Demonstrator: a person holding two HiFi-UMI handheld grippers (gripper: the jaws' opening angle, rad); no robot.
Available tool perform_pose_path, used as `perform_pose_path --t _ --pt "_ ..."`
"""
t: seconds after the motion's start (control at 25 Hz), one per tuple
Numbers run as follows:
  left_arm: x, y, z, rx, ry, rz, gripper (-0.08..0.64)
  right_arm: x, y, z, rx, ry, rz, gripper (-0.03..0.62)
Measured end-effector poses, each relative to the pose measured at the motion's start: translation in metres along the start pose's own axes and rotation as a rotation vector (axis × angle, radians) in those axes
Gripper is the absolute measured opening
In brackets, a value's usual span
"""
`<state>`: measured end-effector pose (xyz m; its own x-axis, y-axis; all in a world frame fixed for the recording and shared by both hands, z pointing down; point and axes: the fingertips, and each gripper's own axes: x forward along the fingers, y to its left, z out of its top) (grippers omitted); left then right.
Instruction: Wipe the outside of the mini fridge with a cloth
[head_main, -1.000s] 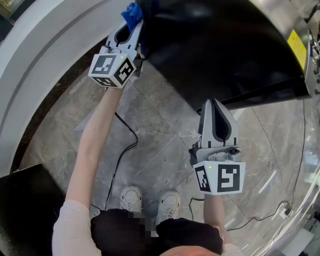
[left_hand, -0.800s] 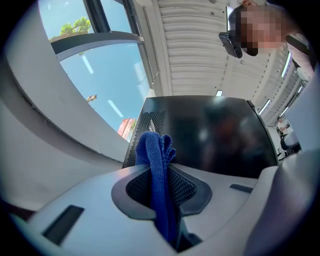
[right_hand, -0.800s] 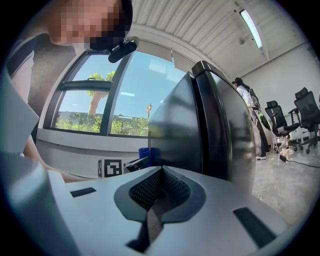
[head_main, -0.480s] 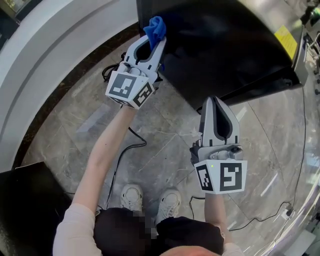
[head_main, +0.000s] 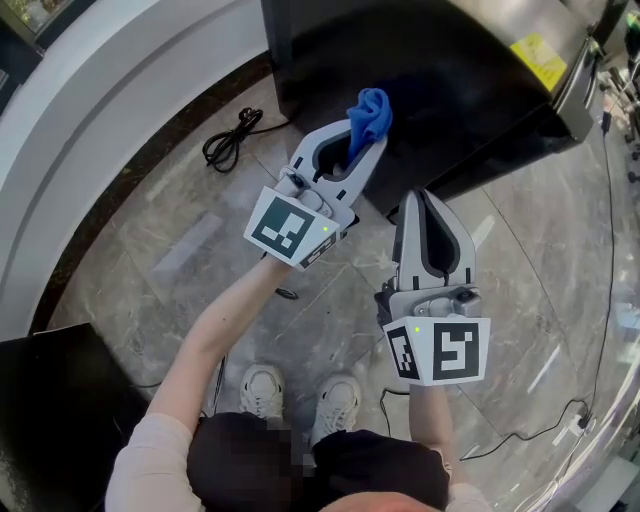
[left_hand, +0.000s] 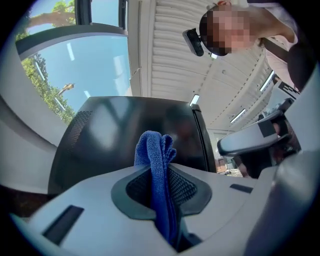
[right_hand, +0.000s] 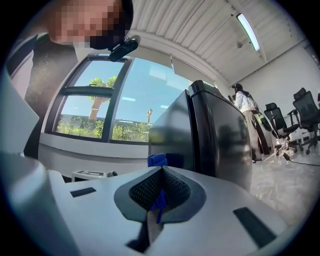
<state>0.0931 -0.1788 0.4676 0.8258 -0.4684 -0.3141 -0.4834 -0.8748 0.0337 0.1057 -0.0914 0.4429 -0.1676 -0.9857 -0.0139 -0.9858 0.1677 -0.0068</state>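
Left gripper (head_main: 358, 140) is clenched on the blue cloth (head_main: 370, 112) - jaws nearly together, pinching it down its folded middle. A bunched tuft sticks out past the tips and the rest trails back between the ribbed pads (left_hand: 189, 187). In the left gripper view the tuft stands at 12 o'clock of the jaws, against the dark side panel.

Right gripper (head_main: 426, 202) has its jaws closed and holds nothing to work with. Only a tiny blue fleck (right_hand: 159, 201) sits in the seam, too small to identify. It hangs idle at 4 o'clock of the left one, tips pointing toward the lower corner of the fridge.

Cloth is soft, light microfibre, limp and easily bunched. A mid-fold pinch with a loose tuft ahead looks like the right hold, since the tuft and not the hard jaw should meet the panel.

Mini fridge (head_main: 450, 80) fills 12 to 2 o'clock of the head view. It is a black, glossy, rigid box, heavy enough to stay put under wiping by my guess. Cloth is on or just off its near side; contact cannot be told.

Yellow sticker (head_main: 540, 55) shows at 2 o'clock and a coiled cable (head_main: 228, 138) lies on the stone floor (head_main: 150, 250) at 10 o'clock - keep clear of it.
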Motion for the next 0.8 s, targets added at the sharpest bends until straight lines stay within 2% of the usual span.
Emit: perform_pose_path --t 0.16,0.28,0.4,0.52,0.64,0.8 --pt "0.003 -0.019 0.004 -0.052 -0.005 0.003 0.060 -0.002 -0.019 -0.024 -0.086 0.066 -0.066 0.012" --pt "0.005 -0.035 0.007 -0.037 -0.004 -0.023 0.060 -0.008 -0.040 -0.057 -0.056 0.146 -0.134 0.012" --pt "0.007 -0.055 0.009 -0.047 -0.004 -0.061 0.060 -0.019 -0.057 -0.077 -0.069 0.202 -0.184 0.012" --pt "0.009 -0.070 0.011 -0.089 -0.014 -0.082 0.060 -0.028 -0.069 -0.083 -0.068 0.223 -0.220 0.012" --pt "0.015 -0.096 0.020 -0.071 -0.063 -0.137 0.060 -0.034 -0.079 -0.082 -0.055 0.225 -0.246 0.012" --pt "0.016 -0.121 0.008 -0.137 -0.008 -0.188 0.060 -0.039 -0.082 -0.075 -0.035 0.204 -0.256 0.012"
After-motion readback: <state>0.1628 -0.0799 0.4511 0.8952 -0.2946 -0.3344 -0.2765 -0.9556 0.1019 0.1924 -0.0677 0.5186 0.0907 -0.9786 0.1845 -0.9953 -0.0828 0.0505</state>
